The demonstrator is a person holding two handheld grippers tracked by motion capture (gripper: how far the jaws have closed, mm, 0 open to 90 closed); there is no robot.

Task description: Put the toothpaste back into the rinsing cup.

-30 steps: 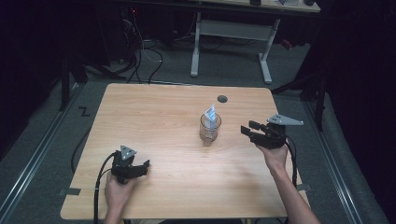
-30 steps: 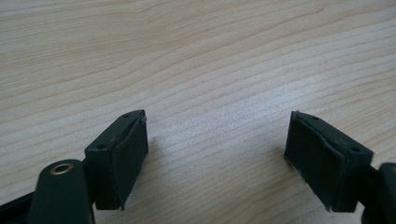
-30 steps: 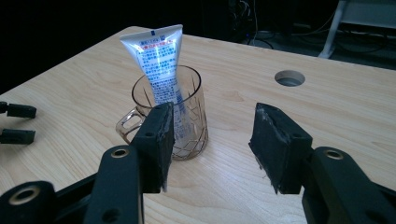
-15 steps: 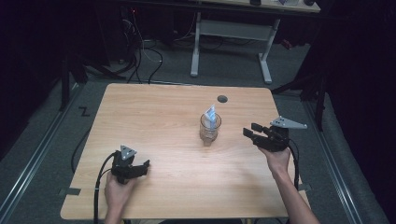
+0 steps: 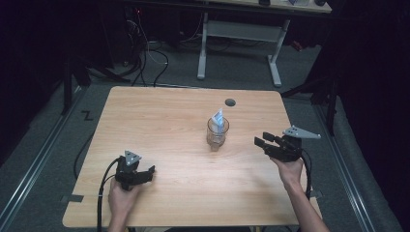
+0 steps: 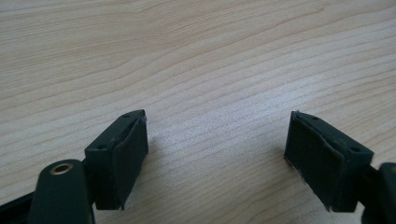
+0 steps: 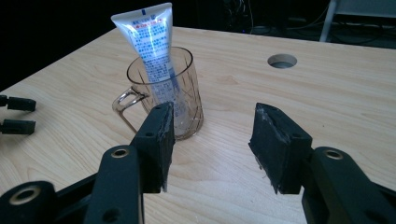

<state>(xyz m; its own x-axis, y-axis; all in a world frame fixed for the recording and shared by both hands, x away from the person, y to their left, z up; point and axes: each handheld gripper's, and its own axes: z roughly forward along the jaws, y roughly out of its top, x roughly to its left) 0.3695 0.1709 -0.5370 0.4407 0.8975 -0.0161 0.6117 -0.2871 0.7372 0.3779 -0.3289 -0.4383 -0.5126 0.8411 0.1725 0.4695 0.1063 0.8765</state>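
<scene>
A clear glass mug (image 5: 216,134) (image 7: 164,95) with a handle stands upright near the middle of the wooden table (image 5: 159,116). A white and blue tube (image 5: 218,119) (image 7: 152,44) leans inside it, sticking out of the top. My right gripper (image 5: 260,143) (image 7: 212,144) hovers to the right of the mug, apart from it, jaws open with nothing between them. My left gripper (image 5: 150,173) (image 6: 217,158) rests low over bare wood at the front left, jaws wide open and empty.
A round cable hole (image 5: 230,102) (image 7: 282,60) lies in the table behind the mug. Beyond the far edge stands a white desk frame (image 5: 239,43) with cables on the dark floor. My left gripper's tips (image 7: 16,114) show at the left of the right gripper view.
My right gripper has drawn back slightly to the right, away from the mug. The left gripper, the mug and the tube have stayed where they were.
</scene>
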